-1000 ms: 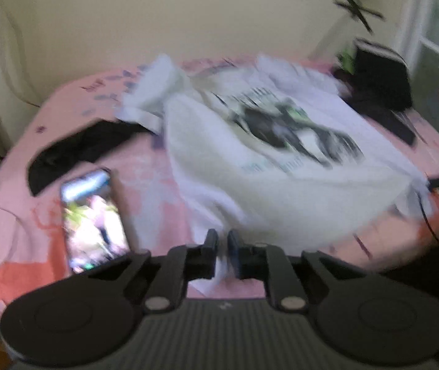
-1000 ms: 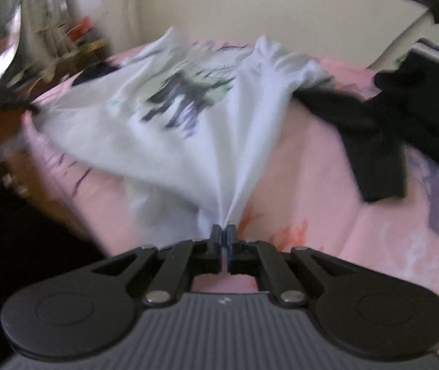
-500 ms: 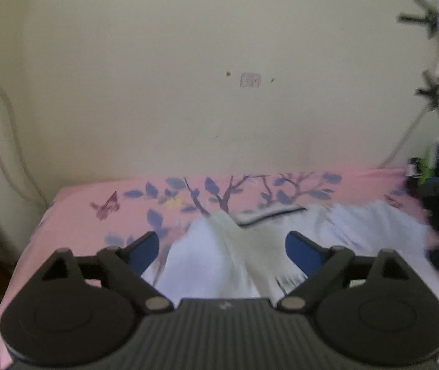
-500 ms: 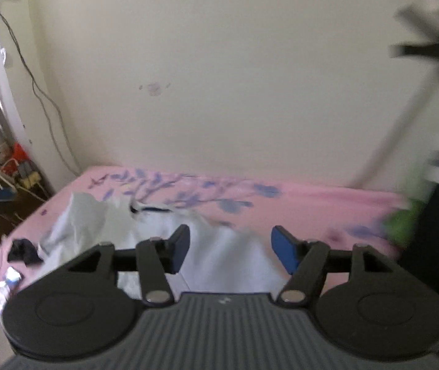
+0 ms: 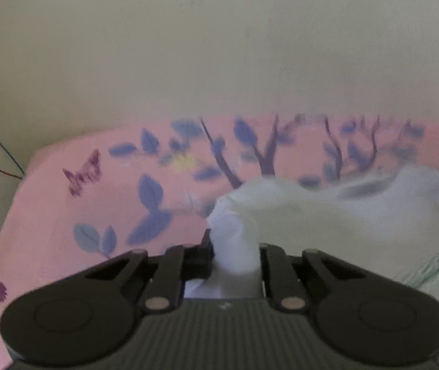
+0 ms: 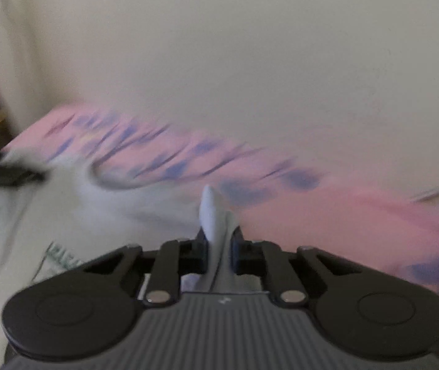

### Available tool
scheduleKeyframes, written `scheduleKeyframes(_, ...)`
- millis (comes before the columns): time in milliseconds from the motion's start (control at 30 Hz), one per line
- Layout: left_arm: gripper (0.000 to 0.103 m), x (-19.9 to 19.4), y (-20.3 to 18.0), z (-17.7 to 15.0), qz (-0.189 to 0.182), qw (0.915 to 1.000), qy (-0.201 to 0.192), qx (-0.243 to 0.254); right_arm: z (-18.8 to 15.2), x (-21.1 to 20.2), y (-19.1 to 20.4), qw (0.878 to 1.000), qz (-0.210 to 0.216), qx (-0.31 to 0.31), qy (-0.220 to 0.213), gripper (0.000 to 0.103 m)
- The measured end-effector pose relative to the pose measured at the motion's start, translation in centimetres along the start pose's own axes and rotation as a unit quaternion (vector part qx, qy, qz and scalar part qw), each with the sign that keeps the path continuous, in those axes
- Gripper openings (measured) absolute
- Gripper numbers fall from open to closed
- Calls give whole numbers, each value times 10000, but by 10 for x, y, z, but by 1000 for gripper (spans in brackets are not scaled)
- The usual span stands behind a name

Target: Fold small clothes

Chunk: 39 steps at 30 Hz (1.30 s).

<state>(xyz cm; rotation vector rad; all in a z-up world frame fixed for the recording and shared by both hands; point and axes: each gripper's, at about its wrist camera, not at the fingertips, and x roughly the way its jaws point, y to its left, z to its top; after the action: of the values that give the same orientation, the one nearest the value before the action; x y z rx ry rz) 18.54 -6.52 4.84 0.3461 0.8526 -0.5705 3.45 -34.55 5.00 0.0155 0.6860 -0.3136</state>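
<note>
A pale cream plaster wall [image 5: 219, 46] fills the upper half of both wrist views, and below it a pink bedsheet printed with blue leaves, purple branches and a butterfly [image 5: 65, 215] is spread over the bed. On that sheet, towards the wall end of the bed, the white cotton T-shirt with a green-and-dark printed front [image 5: 358, 222] is laid in loose waves; in the right wrist view it is badly smeared by motion blur, and only part of the green lettering can be made out. The left gripper [image 5: 234, 256] has just been closing and is now clamped on a bunched fold of the shirt's white fabric, which is seen pinched between its black fingers. The right gripper [image 6: 219, 246] has likewise just been closing, and a narrow peak of the same white cloth is seen squeezed between its blue-padded fingers. The step in hand is judged to be a fresh two-point grasp at the far edge of the shirt, made to carry that edge over for a fold. The next move is judged to call for both pinched points to be lifted together, kept level and taut, then laid squarely onto the rest of the shirt. No container is seen in either view.
</note>
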Motion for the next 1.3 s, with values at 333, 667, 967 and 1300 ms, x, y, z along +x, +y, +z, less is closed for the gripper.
scheduleKeyframes(333, 48, -12, 10, 1, -184, 9994, -213, -175, -19, -40, -72, 9829, 297, 1722, -584, 84)
scheduleKeyframes(667, 84, 18, -16, 20, -407, 9987, 61, 307, 28, 25, -39, 9779, 1610, 1247, 474, 83)
scheduleKeyframes(967, 13, 49, -45, 12, -270, 9946, 299, 955, 14, 79, 36, 9792, 1629, -405, 1144, 31)
scheduleKeyframes(1300, 4, 38, -60, 29, 145, 9954, -723, 614, 40, 62, 17, 9937, 1101, 189, 123, 0)
